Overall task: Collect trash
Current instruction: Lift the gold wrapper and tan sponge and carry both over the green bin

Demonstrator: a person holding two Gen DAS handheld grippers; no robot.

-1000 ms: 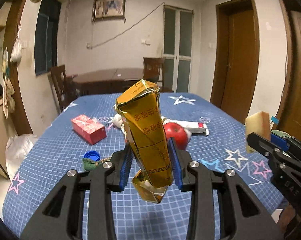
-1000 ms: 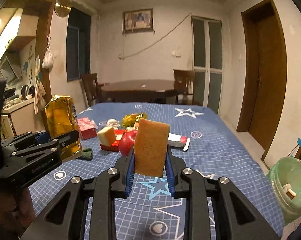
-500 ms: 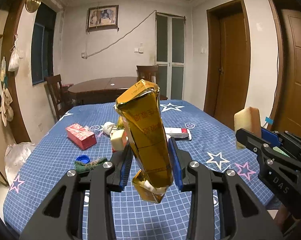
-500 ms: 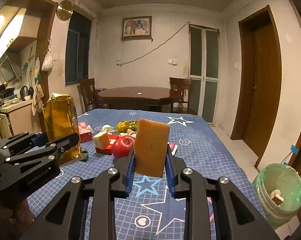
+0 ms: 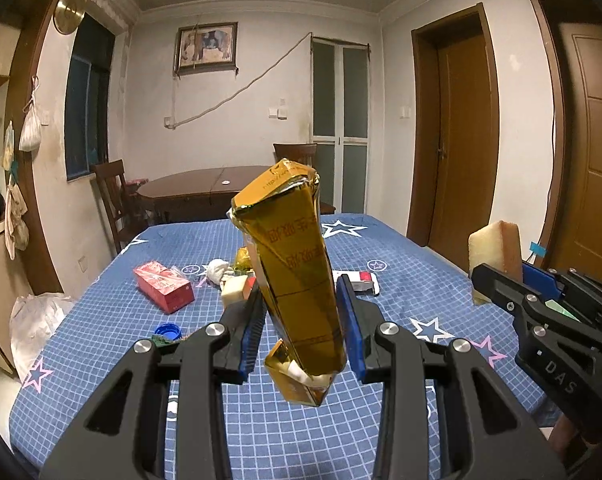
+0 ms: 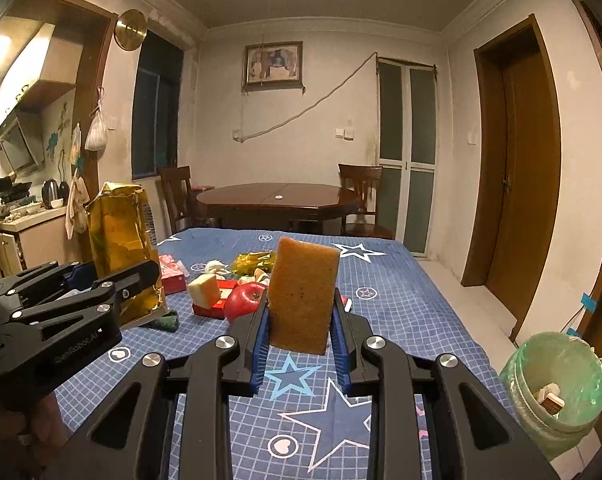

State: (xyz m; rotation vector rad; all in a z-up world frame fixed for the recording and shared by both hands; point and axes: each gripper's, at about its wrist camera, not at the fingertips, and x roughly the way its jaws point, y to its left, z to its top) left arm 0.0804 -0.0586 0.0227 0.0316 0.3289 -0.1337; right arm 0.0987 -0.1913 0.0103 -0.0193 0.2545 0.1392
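Right up front in your left gripper [image 5: 301,328] you've got a tall gold foil bag [image 5: 297,280] pinched between the blue pads, standing nearly upright and lifted clear of the table [image 5: 113,344]. Your right gripper [image 6: 299,334] is clamped on an orange-brown sponge [image 6: 301,294], also upright and up off the cloth. Both grippers sit side by side, each showing in the other's camera.

Down past the table's right edge there's a bin lined with a green bag [image 6: 557,388], with a few scraps already inside.

Further out on the blue star tablecloth is the rest of the mess: a blue bottle cap [image 5: 168,331] next to a green scouring pad [image 6: 165,320], a red apple [image 6: 245,302], a second sponge [image 6: 204,290] on a flat red box [image 6: 213,309], a red tissue pack [image 5: 163,286], a white crumpled wad [image 5: 217,269] and a yellow wrapper [image 6: 253,260].

Behind that stands a round wooden table [image 6: 277,200] with chairs.
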